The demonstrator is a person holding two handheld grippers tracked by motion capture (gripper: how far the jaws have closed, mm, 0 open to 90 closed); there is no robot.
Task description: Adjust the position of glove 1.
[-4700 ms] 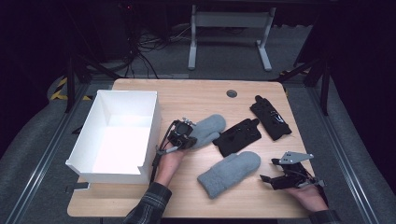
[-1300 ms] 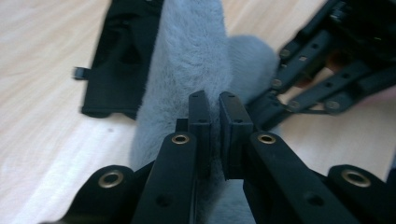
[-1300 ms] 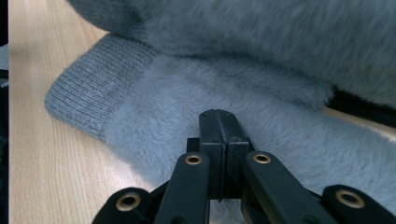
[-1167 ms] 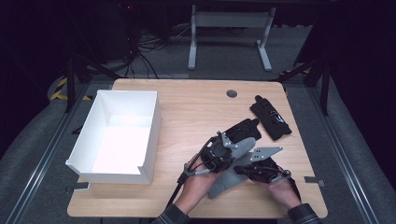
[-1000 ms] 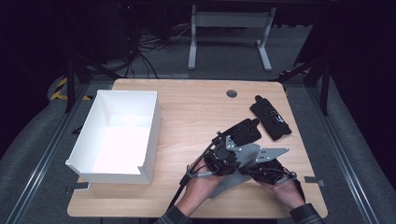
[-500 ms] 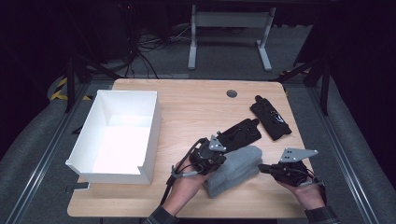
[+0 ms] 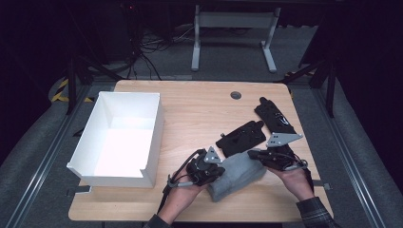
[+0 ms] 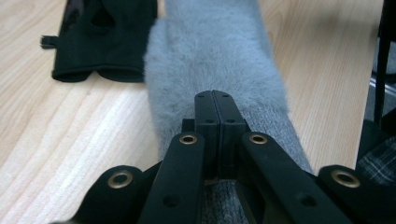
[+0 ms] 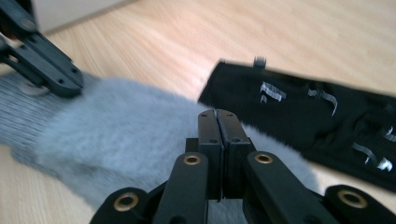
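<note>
The grey mitten point(image 7: 236, 175) is lain near the front of the bench point(image 7: 199, 107), just beside a black glove point(image 7: 241, 138); its cuff end is pinched between the closed jaws of the left hand-held gripper point(image 7: 212, 172); the fluffy end is apparently nipped by the right hand-held gripper point(image 7: 252, 154), jaws together, probably so it can be lifted evenly toward the white box point(image 7: 153, 121).

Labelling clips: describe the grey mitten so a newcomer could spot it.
On the wooden table, look right of the white box, at the near edge. The grey mitten lies there: pale and fuzzy, while the two gloves behind it are black.
</note>
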